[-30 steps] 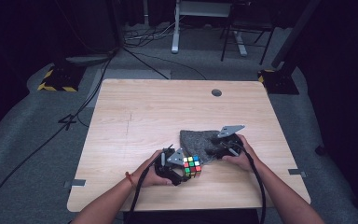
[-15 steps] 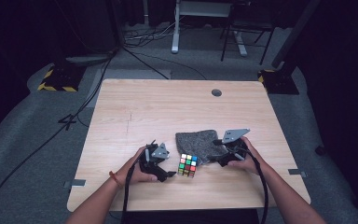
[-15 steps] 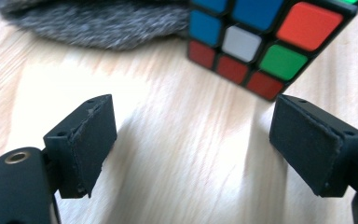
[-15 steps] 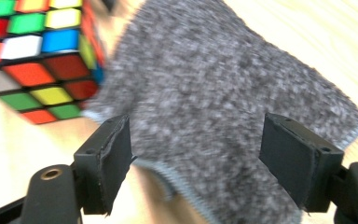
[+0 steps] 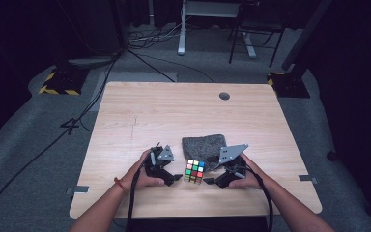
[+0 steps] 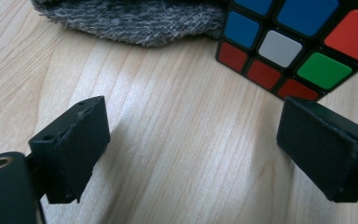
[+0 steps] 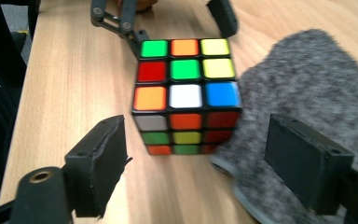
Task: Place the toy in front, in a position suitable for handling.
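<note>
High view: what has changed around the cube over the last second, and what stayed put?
Both grippers have let go of the cube and drawn apart. The left gripper backed off to the left, the right gripper to the right; both sets of jaws have just been opening, with nothing between them. The cube now stands free on the table, touching the grey fuzzy cloth, which stayed in place.

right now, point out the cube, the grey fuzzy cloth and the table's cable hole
cube (image 7: 185, 95), right gripper view, white centre sticker of its top face
grey fuzzy cloth (image 5: 204, 144), high view, middle of the bare pile behind the cube
cable hole (image 5: 224, 95), high view, centre of the dark round opening
</note>
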### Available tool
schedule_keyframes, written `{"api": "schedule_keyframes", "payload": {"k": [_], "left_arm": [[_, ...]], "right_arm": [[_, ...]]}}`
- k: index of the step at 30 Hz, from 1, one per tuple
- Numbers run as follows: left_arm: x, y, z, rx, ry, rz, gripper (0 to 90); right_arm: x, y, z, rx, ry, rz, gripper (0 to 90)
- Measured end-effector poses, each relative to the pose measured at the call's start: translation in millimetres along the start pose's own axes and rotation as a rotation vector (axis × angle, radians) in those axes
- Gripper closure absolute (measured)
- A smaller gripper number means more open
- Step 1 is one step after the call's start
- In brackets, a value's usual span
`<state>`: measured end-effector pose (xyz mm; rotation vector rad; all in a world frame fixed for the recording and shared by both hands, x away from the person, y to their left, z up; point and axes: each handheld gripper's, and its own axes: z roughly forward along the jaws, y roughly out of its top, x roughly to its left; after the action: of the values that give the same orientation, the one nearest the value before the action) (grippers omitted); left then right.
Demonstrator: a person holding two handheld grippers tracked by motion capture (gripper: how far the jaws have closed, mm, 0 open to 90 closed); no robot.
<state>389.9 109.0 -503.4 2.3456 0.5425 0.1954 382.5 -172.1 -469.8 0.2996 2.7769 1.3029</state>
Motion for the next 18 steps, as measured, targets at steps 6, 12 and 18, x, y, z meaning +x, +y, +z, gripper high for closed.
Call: {"api": "schedule_keyframes", "payload": {"k": [6, 12, 18], "left_arm": [[-1.6, 5.0, 5.3, 0.001, 0.006, -0.013, 6.2], [-3.1, 9.0, 8.9, 0.004, 0.002, -0.011, 5.8], [-3.5, 11.0, 10.8, 0.006, 0.001, -0.01, 5.4]], "right_arm": [[5.5, -0.1, 14.0, 0.026, -0.023, 0.015, 18.5], [1.2, 1.9, 31.9, 0.031, -0.003, 0.021, 18.9], [1.7, 4.4, 41.6, 0.026, 0.004, -0.002, 23.1]]}}
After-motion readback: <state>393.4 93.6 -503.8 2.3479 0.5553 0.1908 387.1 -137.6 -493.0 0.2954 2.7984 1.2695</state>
